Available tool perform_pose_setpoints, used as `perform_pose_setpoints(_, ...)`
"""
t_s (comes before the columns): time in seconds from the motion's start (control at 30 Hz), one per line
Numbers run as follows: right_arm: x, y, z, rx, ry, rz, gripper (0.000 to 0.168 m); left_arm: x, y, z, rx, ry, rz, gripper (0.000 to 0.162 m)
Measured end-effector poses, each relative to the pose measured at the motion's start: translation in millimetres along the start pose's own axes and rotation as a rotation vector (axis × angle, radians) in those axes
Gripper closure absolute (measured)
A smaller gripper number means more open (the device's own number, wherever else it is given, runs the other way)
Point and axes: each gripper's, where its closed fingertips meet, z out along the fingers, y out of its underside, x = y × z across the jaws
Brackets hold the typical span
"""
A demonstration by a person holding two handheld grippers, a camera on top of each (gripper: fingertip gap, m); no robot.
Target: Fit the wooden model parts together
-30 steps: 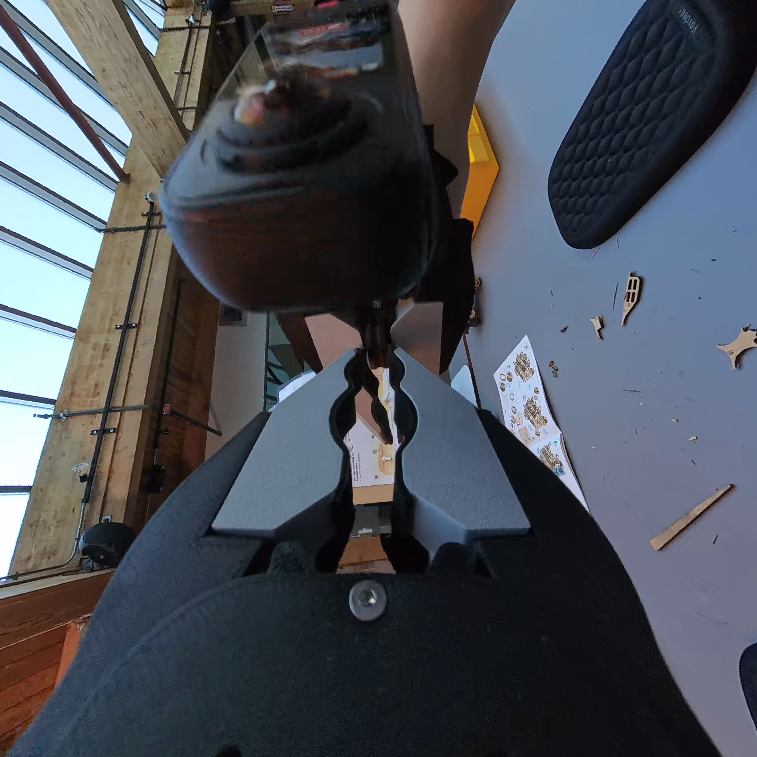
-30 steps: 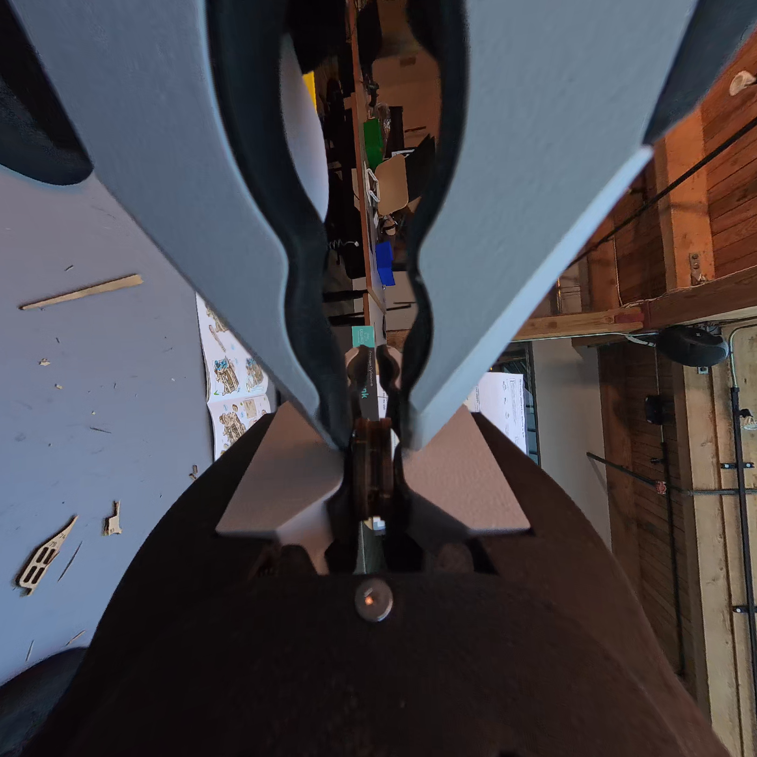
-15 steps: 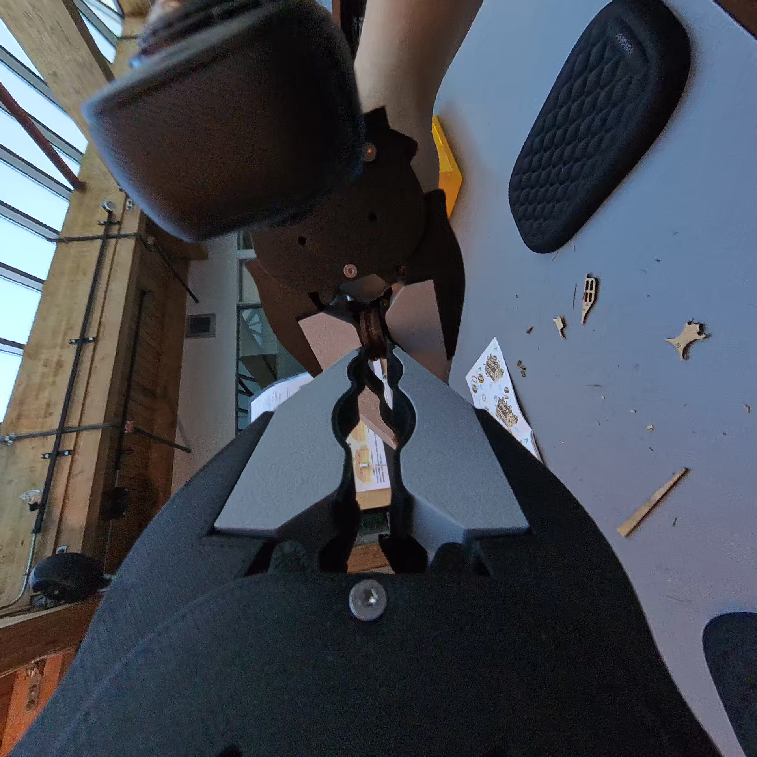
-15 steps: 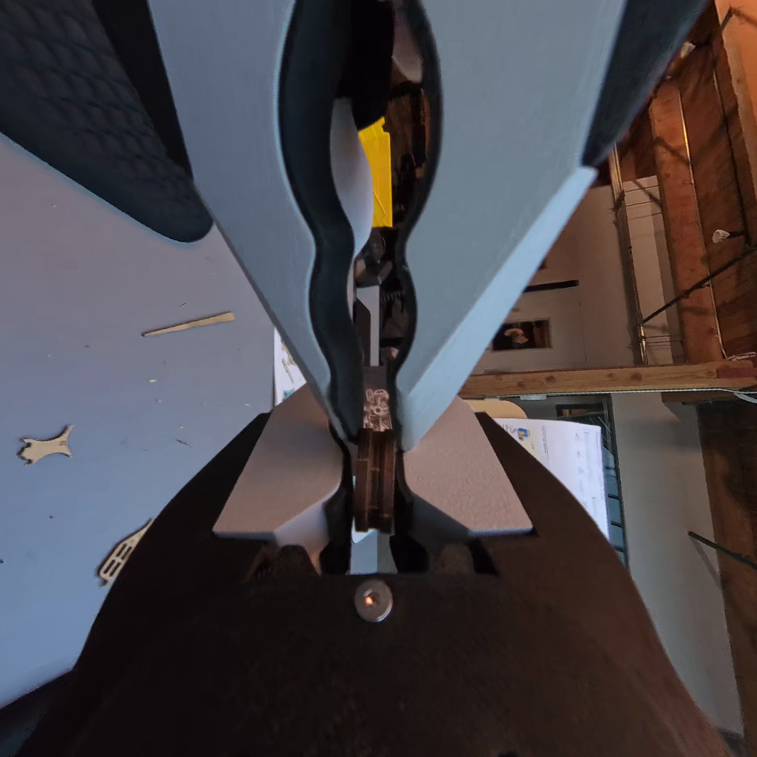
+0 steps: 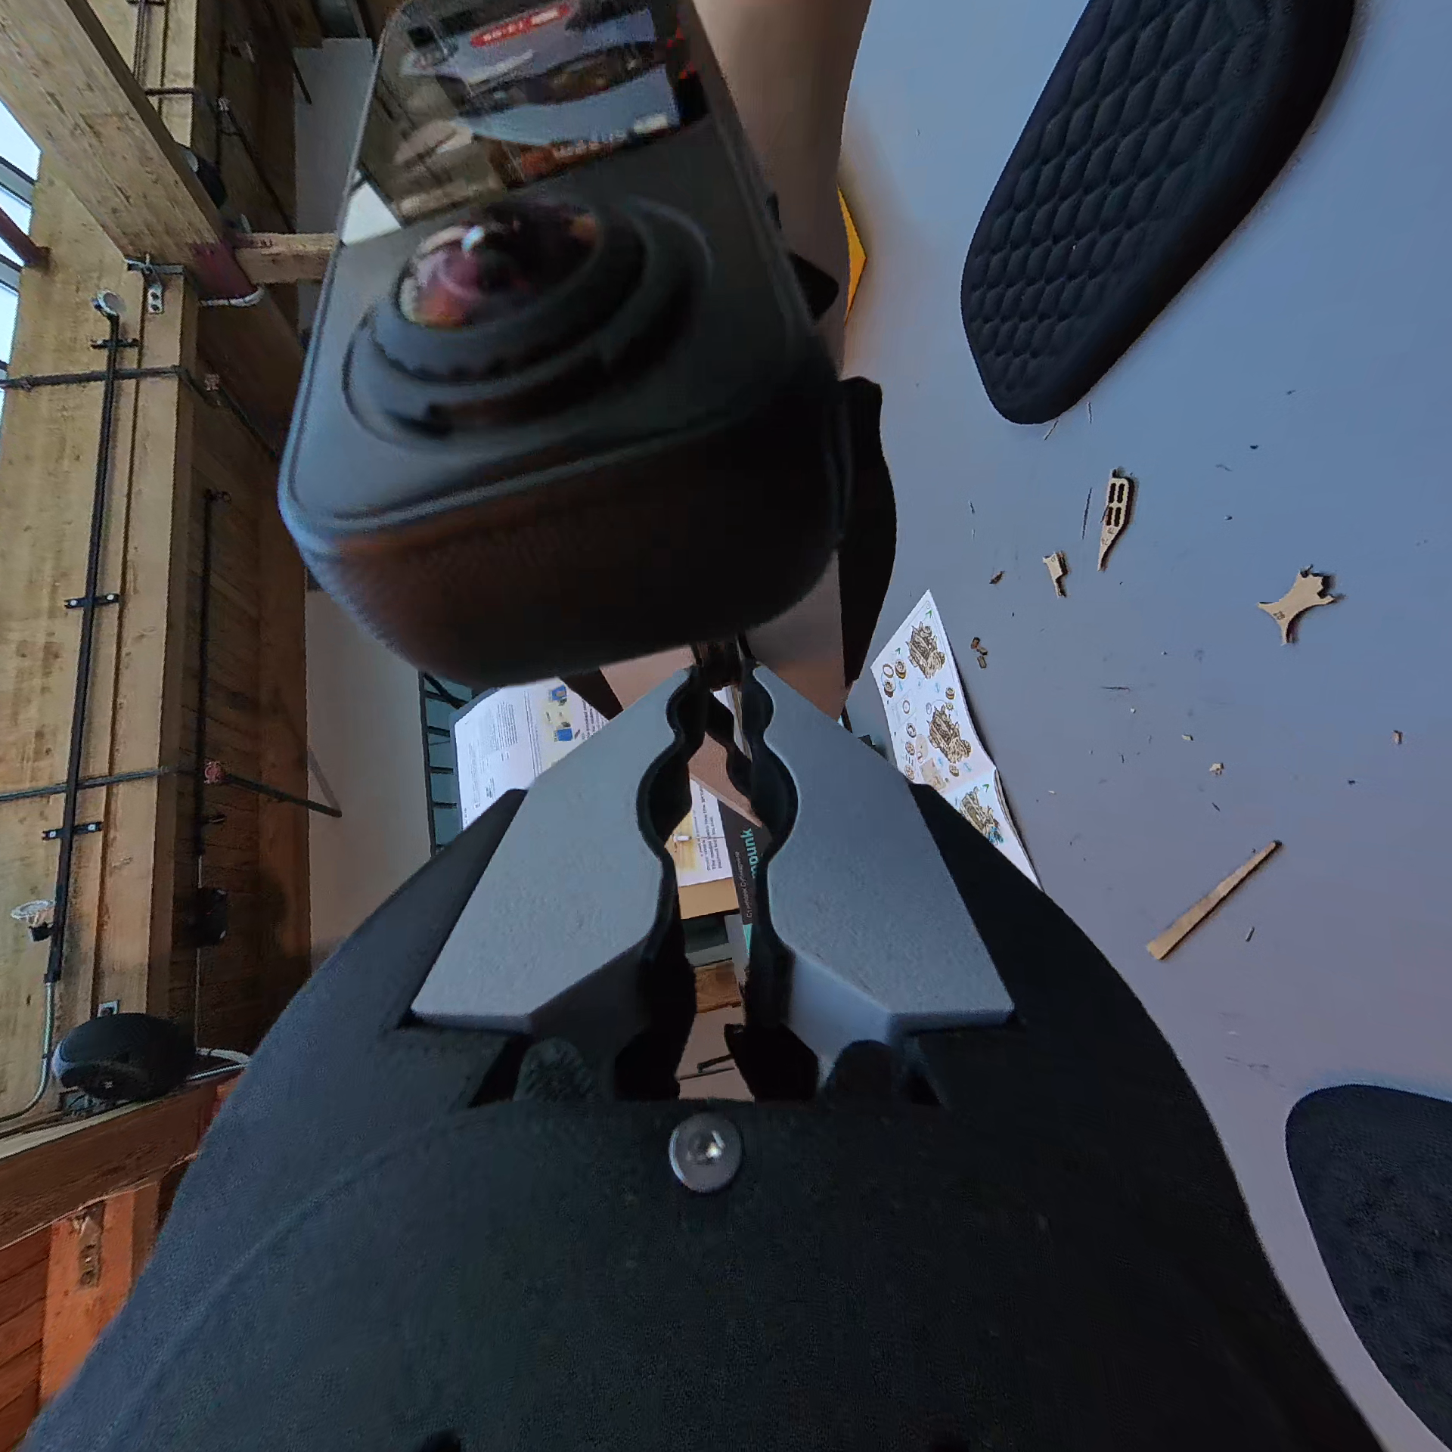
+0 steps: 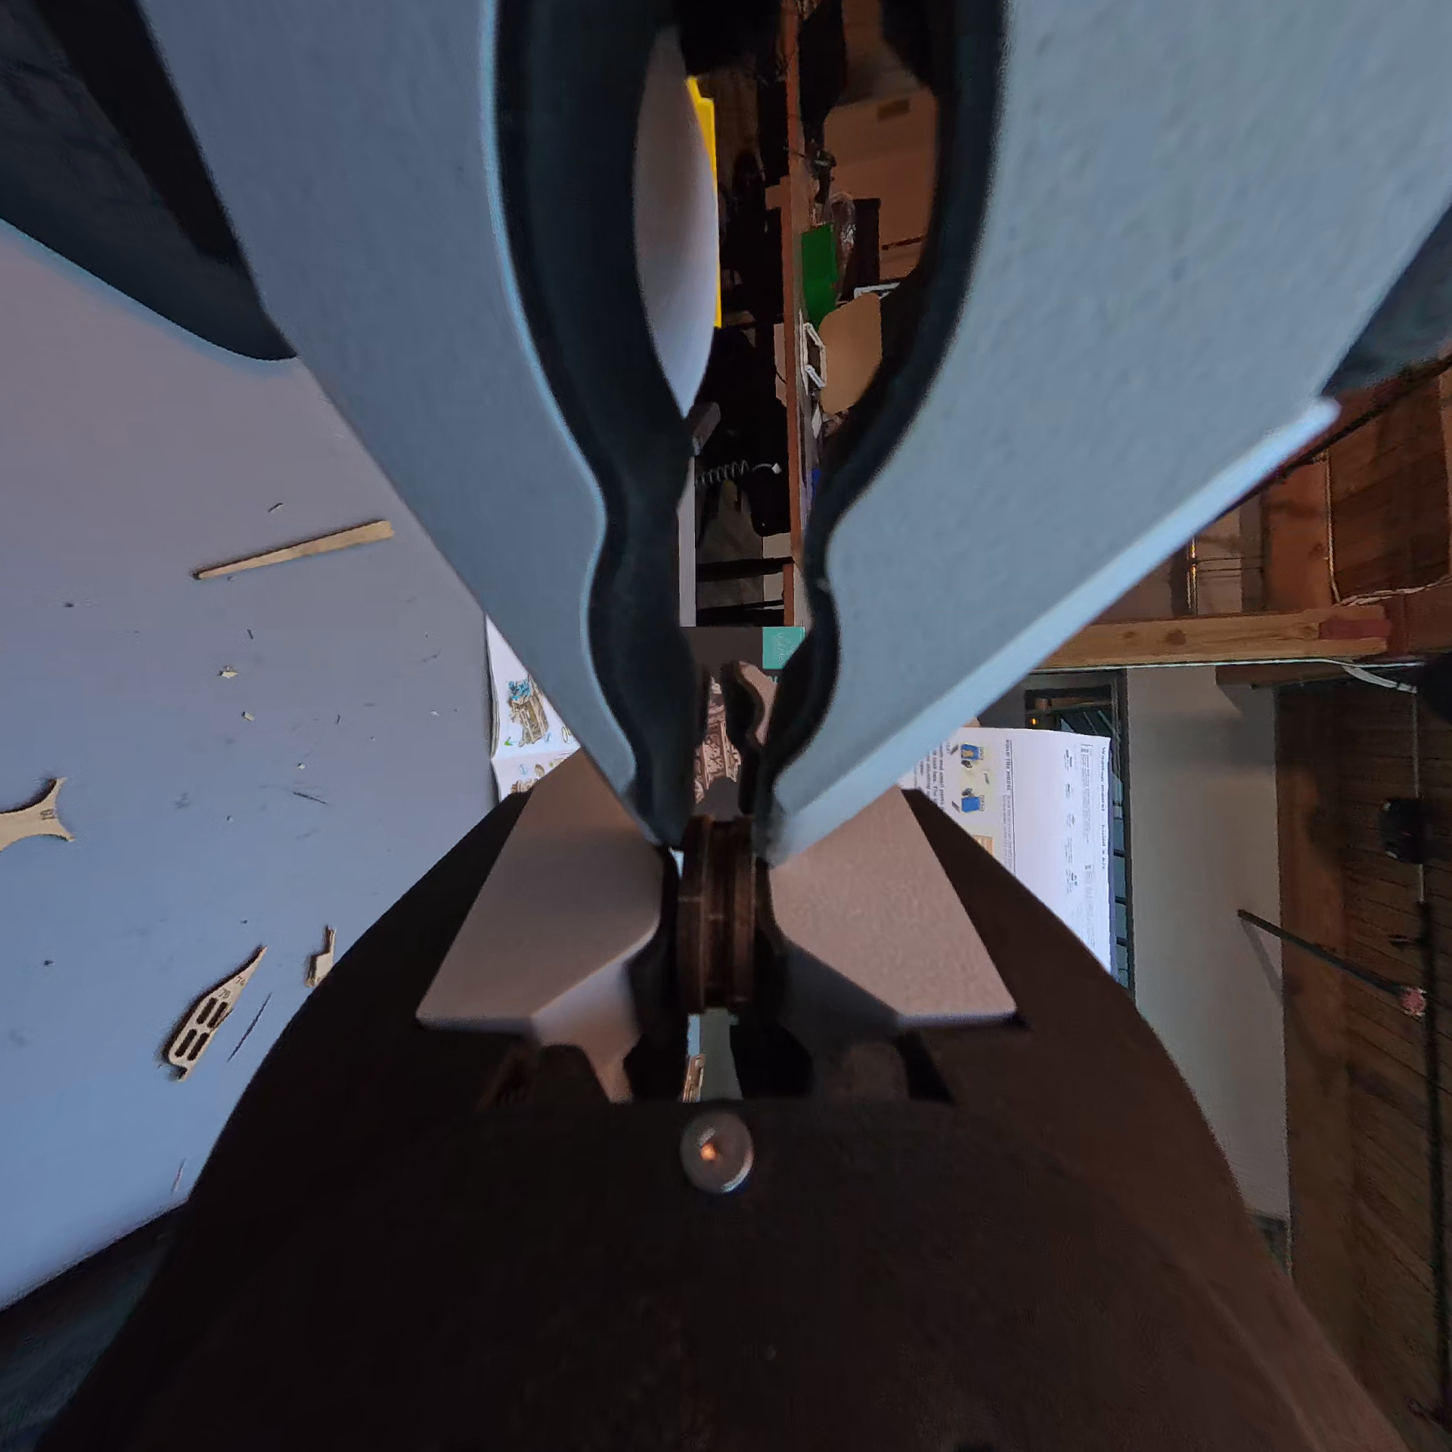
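Right wrist view: right gripper (image 6: 716,817) clamped on a round layered wooden part (image 6: 715,915) deep between its fingers, tip to tip with the left gripper (image 6: 716,774), closed on a thin dark piece (image 6: 719,754) (edge-on, hard to make out). Beyond, on the grey table (image 6: 118,707): a wooden sliver (image 6: 295,550), slotted offcut (image 6: 206,1017), instruction sheet (image 6: 522,719).

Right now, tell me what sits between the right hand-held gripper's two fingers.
A dark, layered round wooden part sits clamped between the fingers of the right hand-held gripper. It is seen edge-on in the right wrist view.
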Motion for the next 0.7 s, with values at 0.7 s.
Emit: perform_pose_setpoints(0.7, -67.5, 64.7, 7.8, 0.192, -0.350, 0.662, 0.137, 95.8, 55.8, 21.7, 0.117, 0.463, -1.015, 0.155)
